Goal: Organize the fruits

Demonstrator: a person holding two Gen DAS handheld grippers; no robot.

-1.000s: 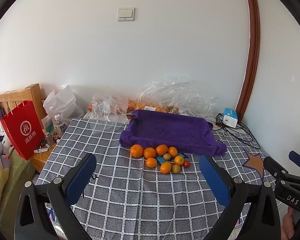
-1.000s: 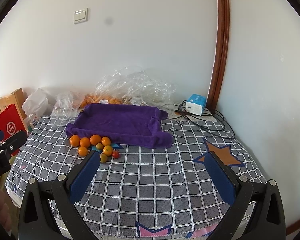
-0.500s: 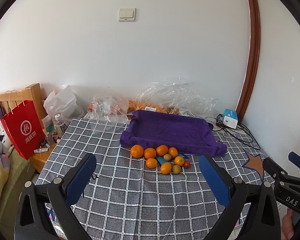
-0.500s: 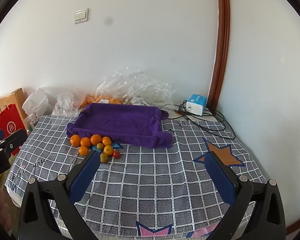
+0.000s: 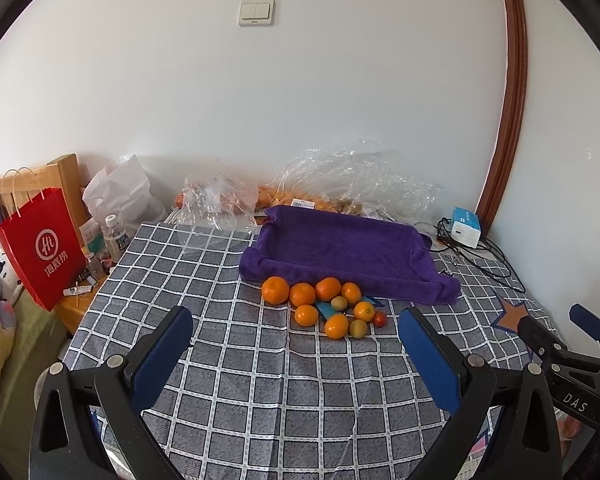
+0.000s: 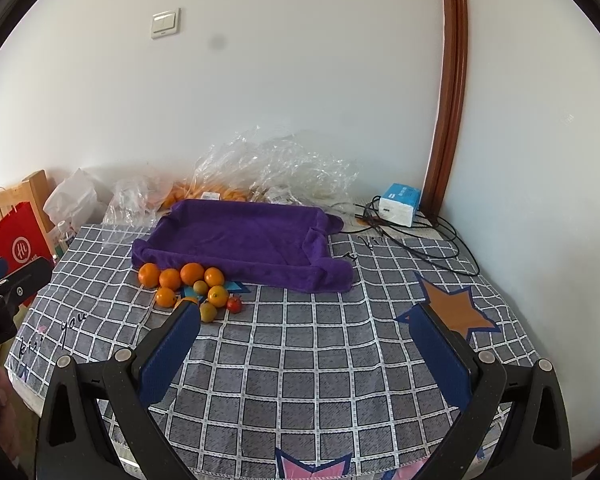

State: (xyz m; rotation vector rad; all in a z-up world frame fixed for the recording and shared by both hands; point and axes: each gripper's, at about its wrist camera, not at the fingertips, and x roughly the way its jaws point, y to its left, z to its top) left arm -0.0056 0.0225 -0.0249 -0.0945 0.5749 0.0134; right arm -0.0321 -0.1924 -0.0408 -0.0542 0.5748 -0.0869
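Fruits (image 5: pixel 324 305) clustered beside purple tray (image 5: pixel 340 240), probably awaiting sorting; left gripper (image 5: pixel 296 344) and right gripper (image 6: pixel 308 336) spread wide, empty, ready.

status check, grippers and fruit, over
Left gripper open, right gripper open, both empty. Fruit loose beside purple tray. Path clear.

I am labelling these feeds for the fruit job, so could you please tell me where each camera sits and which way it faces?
Left wrist: rides the left gripper, fingers apart, facing the wall over the fruit pile and purple towel tray; the right gripper shows at right.
Right wrist: rides the right gripper, fingers apart, facing the same wall from further right; the left gripper shows at left.
Shared: fruit, tray, checked tablecloth.
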